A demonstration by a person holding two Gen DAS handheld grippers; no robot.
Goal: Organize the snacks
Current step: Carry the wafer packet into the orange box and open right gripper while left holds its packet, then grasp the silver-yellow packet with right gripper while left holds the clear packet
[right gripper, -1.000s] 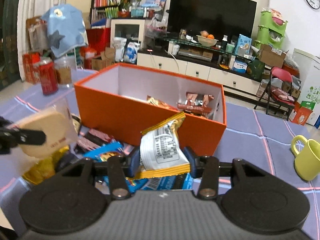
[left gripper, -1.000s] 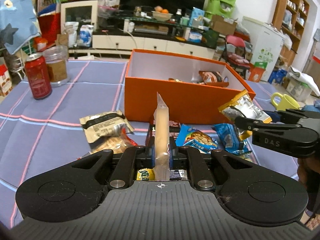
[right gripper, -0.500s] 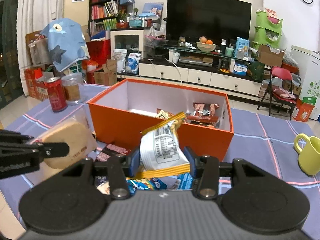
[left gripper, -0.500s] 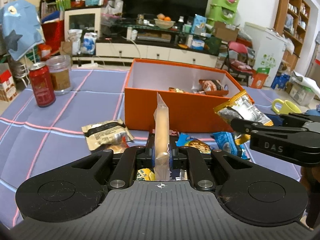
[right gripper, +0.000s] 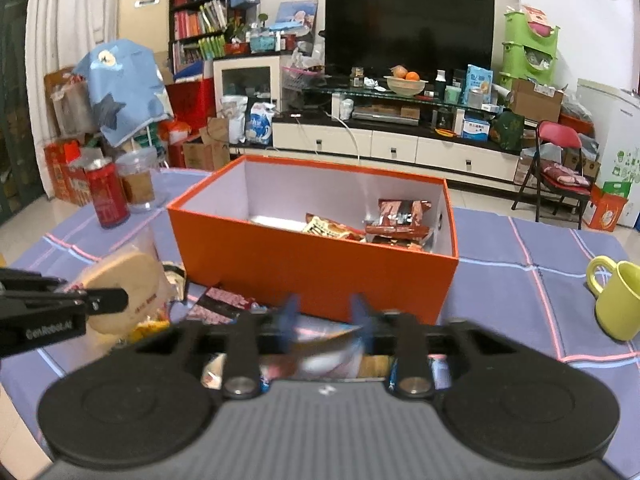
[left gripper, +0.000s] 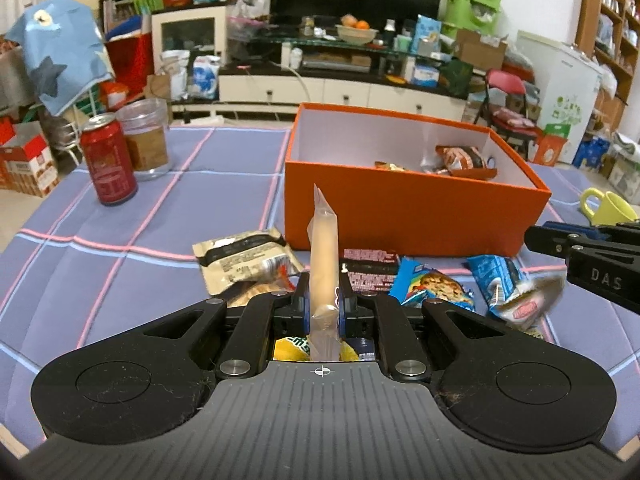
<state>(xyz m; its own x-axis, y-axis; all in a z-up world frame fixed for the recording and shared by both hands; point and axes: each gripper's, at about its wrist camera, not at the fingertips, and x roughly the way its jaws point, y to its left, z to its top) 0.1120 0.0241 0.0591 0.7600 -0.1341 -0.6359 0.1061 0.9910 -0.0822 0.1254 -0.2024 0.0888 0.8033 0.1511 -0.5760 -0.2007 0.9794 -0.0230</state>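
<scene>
Scene: we look over a table under a purple checked cloth (left gripper: 120, 280), with a television wall far behind it.
Left gripper (left gripper: 323, 304): its jaws are pressed together on a round biscuit in clear wrap (left gripper: 322, 264). The biscuit stands edge-on and upright between the blue pads.
Where the biscuit is: it is held clear of the cloth, near the front wall of the orange box (left gripper: 400, 216), just left of the wall's middle.
Right gripper (right gripper: 324, 314): its jaws show only as a blur. We read them as drawn in.
White-and-orange packet (left gripper: 528, 300): it is smeared and sits low beneath the right gripper's fingers. We cannot tell whether the pads grip it.
Orange box: it is open-topped, at mid-table. A brown packet (left gripper: 460, 158) and a few other wrappers lie at its far right end, and the left end is bare.
Loose snacks: a beige packet (left gripper: 244, 256), a dark packet (left gripper: 368, 264) and two blue packets (left gripper: 432, 286) lie on the cloth in front of the box's near wall.
Far left: a red can (left gripper: 108, 160) stands just beside a glass jar (left gripper: 146, 140), well apart from the box.
Right: a yellow-green mug (right gripper: 616, 300) sits on the cloth beyond the box's right end.
</scene>
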